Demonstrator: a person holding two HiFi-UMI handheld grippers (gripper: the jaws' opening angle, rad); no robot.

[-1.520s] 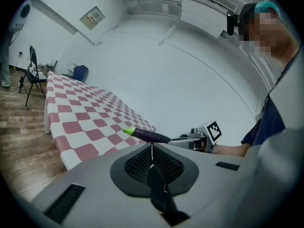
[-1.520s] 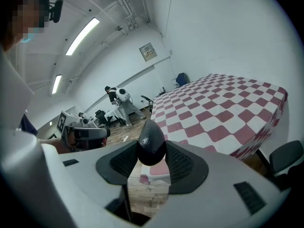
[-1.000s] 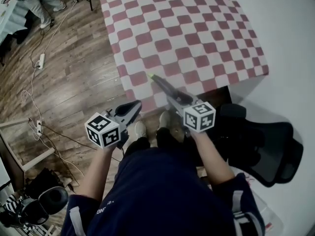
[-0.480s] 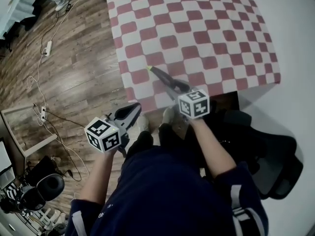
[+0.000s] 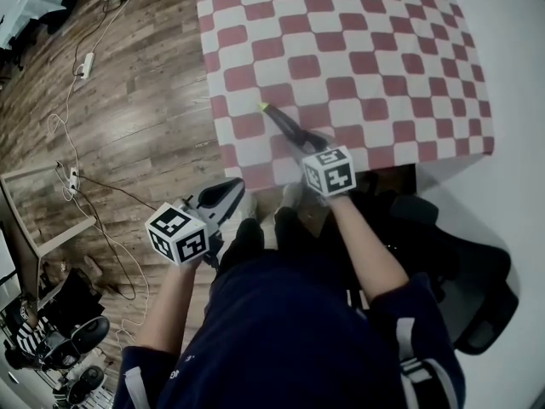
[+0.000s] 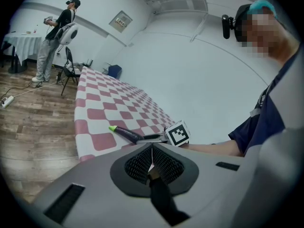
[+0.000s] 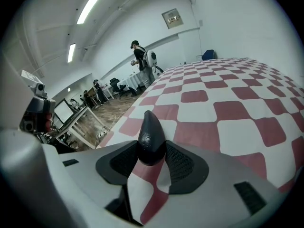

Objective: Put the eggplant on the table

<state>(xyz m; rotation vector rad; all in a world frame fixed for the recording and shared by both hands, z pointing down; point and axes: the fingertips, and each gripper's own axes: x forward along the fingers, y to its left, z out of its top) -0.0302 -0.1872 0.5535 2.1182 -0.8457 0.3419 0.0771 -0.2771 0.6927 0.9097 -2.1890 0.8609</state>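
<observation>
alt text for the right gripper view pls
The right gripper is shut on a dark eggplant, over a red-and-white checked table. A person stands far behind, near desks.

Left claw [image 6: 151,161] low, jaws together, right claw [image 7: 152,159] extended, clamped around eggplant [image 7: 151,131].

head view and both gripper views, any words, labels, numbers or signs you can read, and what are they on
No text here can be read in full.
White print on the person's dark shirt: partly cut off, too small to read.
Framed sign on the far wall: too small to read.
Cubes on the left gripper and right gripper: black-and-white square markers only, no letters or digits.
</observation>
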